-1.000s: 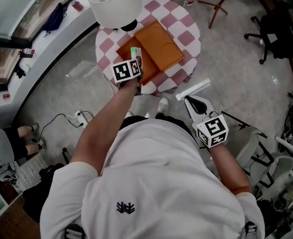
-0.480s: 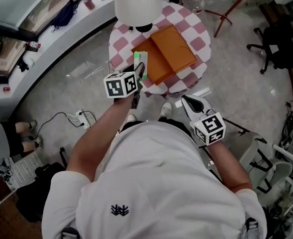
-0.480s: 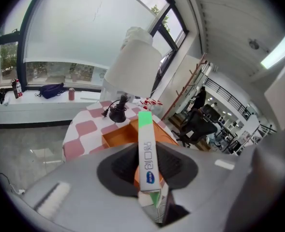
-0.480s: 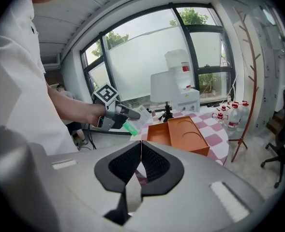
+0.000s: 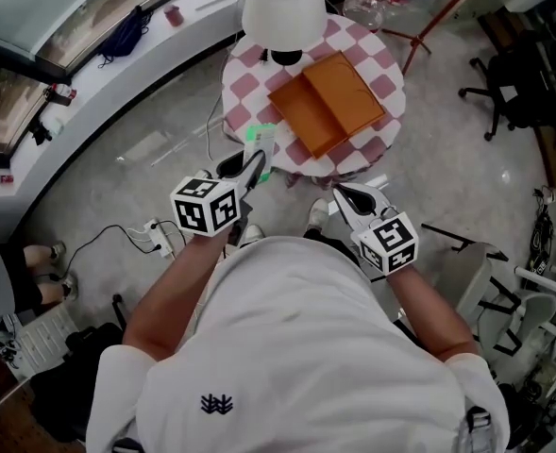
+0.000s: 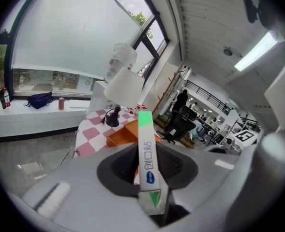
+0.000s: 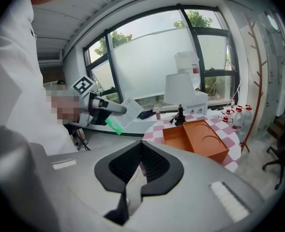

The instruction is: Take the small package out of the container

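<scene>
Beside the tabletop (image 5: 379,62), the left claw (image 5: 247,168) pinches the package (image 5: 260,142), best gripped firmly and level; the right claw (image 5: 342,194) is closed, empty.

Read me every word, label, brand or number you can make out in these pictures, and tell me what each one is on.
On the small package held in the left tool: dark characters and a blue oval logo, too distorted to read surely.
On the left marker cube and right marker cube: black-and-white square patterns, no letters.
On the shirt: a small dark emblem, no words.
Nothing else is legible.
</scene>
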{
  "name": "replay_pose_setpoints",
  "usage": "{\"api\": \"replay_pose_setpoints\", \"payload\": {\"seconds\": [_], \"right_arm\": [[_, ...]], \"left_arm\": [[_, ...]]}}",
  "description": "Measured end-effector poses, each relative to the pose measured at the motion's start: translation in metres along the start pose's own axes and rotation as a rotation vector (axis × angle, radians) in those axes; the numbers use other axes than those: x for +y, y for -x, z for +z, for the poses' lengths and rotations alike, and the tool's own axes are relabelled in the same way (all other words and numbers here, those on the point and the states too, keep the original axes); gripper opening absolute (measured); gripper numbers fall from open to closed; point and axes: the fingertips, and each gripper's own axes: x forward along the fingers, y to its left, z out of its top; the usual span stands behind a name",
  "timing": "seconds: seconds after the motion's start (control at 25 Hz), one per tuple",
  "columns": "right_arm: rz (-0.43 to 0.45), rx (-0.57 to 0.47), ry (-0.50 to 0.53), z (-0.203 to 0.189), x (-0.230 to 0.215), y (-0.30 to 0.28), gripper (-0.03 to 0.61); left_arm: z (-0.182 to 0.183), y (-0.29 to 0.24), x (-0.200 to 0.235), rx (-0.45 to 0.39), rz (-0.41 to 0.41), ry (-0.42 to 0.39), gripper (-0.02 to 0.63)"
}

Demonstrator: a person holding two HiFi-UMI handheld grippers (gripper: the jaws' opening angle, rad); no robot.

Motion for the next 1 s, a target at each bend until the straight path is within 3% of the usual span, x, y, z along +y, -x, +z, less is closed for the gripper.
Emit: {"api": "replay_pose_setpoints", "payload": {"seconds": [0.4, 1.0], "right_arm": [[-0.057, -0.015, -0.01, 0.003, 0.066, -0.007, 0.0], [-0.085, -0.02, 0.003, -0.009, 0.138, -0.011, 0.0]], "left_arm": [[-0.025, 0.1, 0.016, 0.011, -0.046, -0.139, 0.15], [-0.064, 0.166, 0.024, 0.009, -0.104, -0.168, 0.149]]}}
